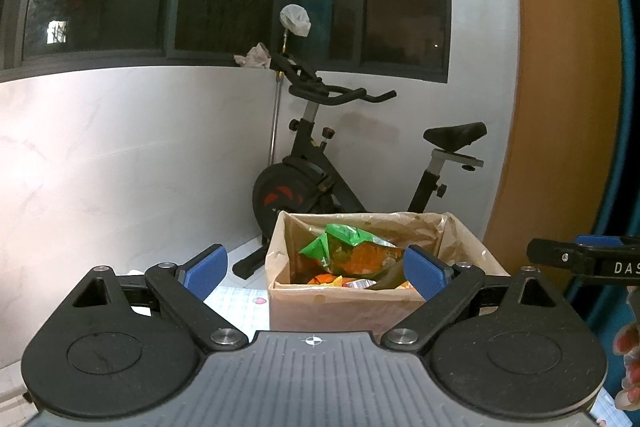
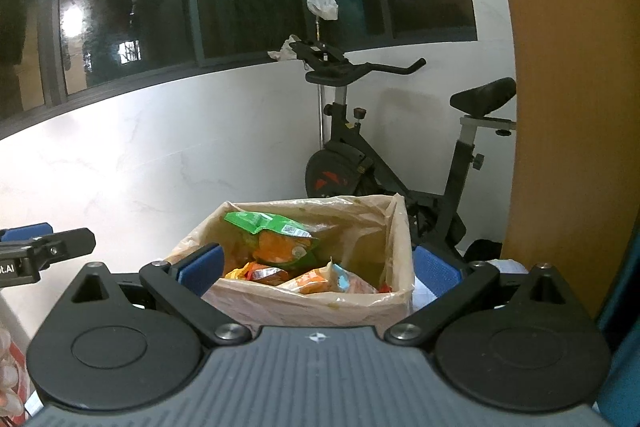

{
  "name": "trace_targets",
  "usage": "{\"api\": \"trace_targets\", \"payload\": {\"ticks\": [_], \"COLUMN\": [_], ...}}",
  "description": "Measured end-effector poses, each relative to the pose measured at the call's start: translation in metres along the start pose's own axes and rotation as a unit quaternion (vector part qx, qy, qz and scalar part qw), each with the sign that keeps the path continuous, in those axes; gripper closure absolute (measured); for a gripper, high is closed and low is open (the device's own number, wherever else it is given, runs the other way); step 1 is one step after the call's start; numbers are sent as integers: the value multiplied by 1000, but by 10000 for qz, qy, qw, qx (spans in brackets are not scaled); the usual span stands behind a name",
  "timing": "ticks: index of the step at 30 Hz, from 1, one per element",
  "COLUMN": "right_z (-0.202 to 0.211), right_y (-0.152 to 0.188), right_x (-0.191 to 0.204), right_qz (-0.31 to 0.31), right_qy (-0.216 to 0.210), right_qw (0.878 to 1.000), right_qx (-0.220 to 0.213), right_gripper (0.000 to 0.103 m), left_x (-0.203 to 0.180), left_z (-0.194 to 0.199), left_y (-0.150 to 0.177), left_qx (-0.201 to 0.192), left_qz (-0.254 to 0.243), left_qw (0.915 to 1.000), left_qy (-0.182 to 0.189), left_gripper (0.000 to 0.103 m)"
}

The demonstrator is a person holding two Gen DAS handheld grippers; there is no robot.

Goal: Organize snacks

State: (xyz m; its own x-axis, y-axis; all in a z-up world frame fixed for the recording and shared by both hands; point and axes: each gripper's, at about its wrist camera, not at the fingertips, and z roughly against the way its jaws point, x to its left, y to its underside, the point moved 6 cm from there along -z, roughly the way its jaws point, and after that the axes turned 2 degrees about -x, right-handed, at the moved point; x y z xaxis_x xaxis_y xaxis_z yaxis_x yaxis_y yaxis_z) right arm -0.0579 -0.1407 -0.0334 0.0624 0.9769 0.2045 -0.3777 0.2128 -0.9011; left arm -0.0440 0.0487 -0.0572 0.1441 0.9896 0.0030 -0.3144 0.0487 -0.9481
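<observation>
A cardboard box (image 1: 320,307) lined with a clear plastic bag stands ahead of both grippers; it also shows in the right wrist view (image 2: 304,307). Inside lie several snack packets, among them a green and orange bag (image 1: 352,247) that also shows in the right wrist view (image 2: 276,239), and smaller orange packets (image 2: 320,281). My left gripper (image 1: 316,271) is open and empty, just short of the box. My right gripper (image 2: 318,267) is open and empty, its fingers level with the box's near rim. Each gripper's tip shows at the edge of the other's view.
A black exercise bike (image 1: 316,167) stands behind the box against the white wall. An orange wooden panel (image 1: 568,107) rises on the right. A patterned table surface (image 1: 240,303) lies under the box. Dark windows with hanging laundry run above.
</observation>
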Motion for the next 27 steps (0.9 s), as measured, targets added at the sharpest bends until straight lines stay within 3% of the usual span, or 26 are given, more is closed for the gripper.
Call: {"api": "trace_targets", "payload": {"ticks": [27], "right_z": [1], "right_y": [4], "right_x": [0], "right_qz": [-16], "right_qy": [38], "right_qw": [10000], "right_qx": [89], "right_gripper": [0], "left_x": [-1], "left_z": [-2], "left_y": [5], "left_qx": [87], "left_qz": [24], "left_qw": [10000], "left_qy": [13], "left_gripper": [7]}}
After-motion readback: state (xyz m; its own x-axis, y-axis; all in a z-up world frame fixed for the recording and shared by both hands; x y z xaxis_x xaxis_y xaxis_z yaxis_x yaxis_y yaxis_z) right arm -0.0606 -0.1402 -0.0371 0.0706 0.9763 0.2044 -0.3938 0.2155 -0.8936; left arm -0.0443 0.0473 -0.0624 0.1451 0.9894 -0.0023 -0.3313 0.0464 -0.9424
